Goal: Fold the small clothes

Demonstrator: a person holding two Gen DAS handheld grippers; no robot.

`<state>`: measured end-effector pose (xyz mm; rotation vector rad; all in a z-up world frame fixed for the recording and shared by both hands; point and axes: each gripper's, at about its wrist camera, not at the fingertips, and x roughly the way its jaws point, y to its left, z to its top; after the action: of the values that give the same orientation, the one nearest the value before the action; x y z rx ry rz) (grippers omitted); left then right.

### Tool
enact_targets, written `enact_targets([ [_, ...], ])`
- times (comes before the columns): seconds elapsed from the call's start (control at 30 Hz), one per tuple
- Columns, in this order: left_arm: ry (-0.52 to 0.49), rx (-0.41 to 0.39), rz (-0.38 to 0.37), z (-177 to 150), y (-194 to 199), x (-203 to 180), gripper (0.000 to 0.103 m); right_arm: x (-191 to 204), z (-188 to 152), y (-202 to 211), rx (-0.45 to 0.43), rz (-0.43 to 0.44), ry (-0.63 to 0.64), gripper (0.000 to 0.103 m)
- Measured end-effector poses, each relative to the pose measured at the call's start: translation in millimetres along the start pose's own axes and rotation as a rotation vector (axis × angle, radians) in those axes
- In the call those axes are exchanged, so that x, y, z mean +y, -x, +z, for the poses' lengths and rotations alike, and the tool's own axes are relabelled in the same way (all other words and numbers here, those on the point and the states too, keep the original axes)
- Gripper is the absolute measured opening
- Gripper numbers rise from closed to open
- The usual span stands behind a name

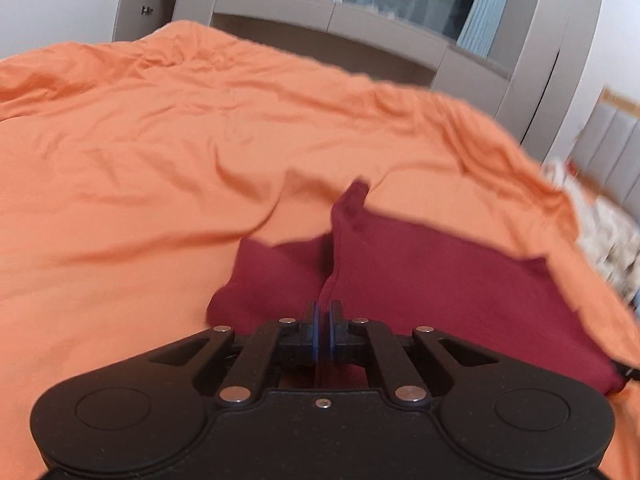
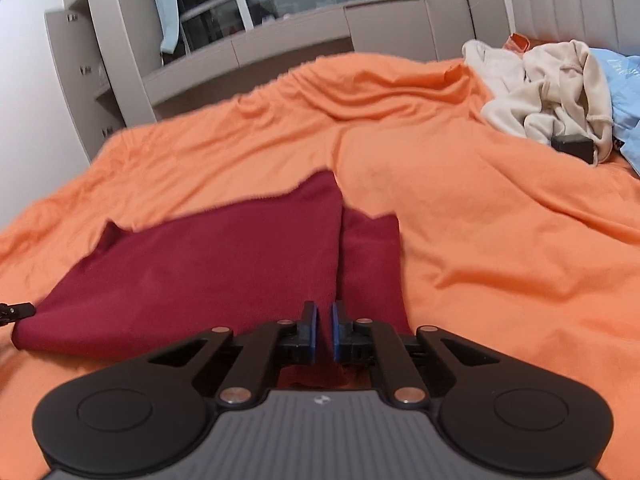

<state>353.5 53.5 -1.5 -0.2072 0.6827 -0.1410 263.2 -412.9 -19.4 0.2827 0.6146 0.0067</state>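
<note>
- The step in hand looks like the first pinch before a fold: a dark red garment (image 1: 420, 272) lies spread on the orange bed cover (image 1: 160, 160), near the edge of the bed closest to both cameras, and each gripper has taken hold of its near hem.
- Left gripper (image 1: 323, 314): the blue-padded jaws are clenched almost together, with a raised ridge of the red cloth running up between them — grasping the garment at its near edge, toward its left end.
- Right gripper (image 2: 324, 316): the jaws stand a sliver apart, and a fold of the red cloth passes down between the pads; they appear closed on it, toward the garment's right end, though the contact itself is partly hidden by the fingers.
- The next move, as I judge it, calls for lifting both pinched points together and carrying the near edge over toward the far edge — level and evenly, so the cloth lands flat and the orange cover is not dragged up with it.
- A heap of pale clothes (image 2: 552, 92) sits at the far right of the bed, well apart from the red garment.
</note>
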Motion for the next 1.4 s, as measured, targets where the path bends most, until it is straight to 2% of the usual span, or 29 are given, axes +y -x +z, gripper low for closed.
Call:
enact_targets([
  [0.07, 0.014, 0.032, -0.003, -6, -9, 6, 0.004, 1, -4, -4, 0.023, -0.010, 0.012, 0.008],
  [0.17, 0.046, 0.021, -0.033, -5, -5, 13, 0.004, 1, -3, -3, 0.016, -0.010, 0.013, 0.008],
  [0.43, -0.021, 0.013, -0.011, -6, -4, 3, 0.004, 0, -3, -3, 0.019, -0.005, 0.010, 0.008],
  [1.03, -0.023, 0.025, -0.016, -7, -6, 4, 0.005, 0, -3, -5, 0.024, -0.010, 0.018, 0.009],
  [1.13, -0.032, 0.033, -0.020, -8, -7, 4, 0.010, 2, -3, -7, 0.032, -0.010, 0.027, 0.015],
  [1.23, -0.033, 0.036, -0.025, -8, -7, 4, 0.017, 4, -3, -6, 0.025, -0.016, 0.037, 0.022],
  [1.27, -0.030, 0.037, -0.027, -8, -7, 4, 0.026, 4, -4, -5, 0.021, -0.013, 0.037, 0.036],
  [1.3, -0.027, 0.036, -0.025, -8, -6, 4, 0.043, 3, -3, -4, 0.015, -0.012, 0.036, 0.051],
  [1.33, -0.023, 0.034, -0.020, -8, -5, 4, 0.054, 3, -3, -2, 0.007, -0.013, 0.035, 0.056],
  [1.37, -0.021, 0.028, -0.021, -8, -3, 2, 0.071, 2, -2, 0, -0.003, -0.012, 0.033, 0.060],
  [1.4, -0.021, 0.019, -0.029, -8, -1, 1, 0.079, 2, -1, 1, -0.009, -0.011, 0.030, 0.061],
])
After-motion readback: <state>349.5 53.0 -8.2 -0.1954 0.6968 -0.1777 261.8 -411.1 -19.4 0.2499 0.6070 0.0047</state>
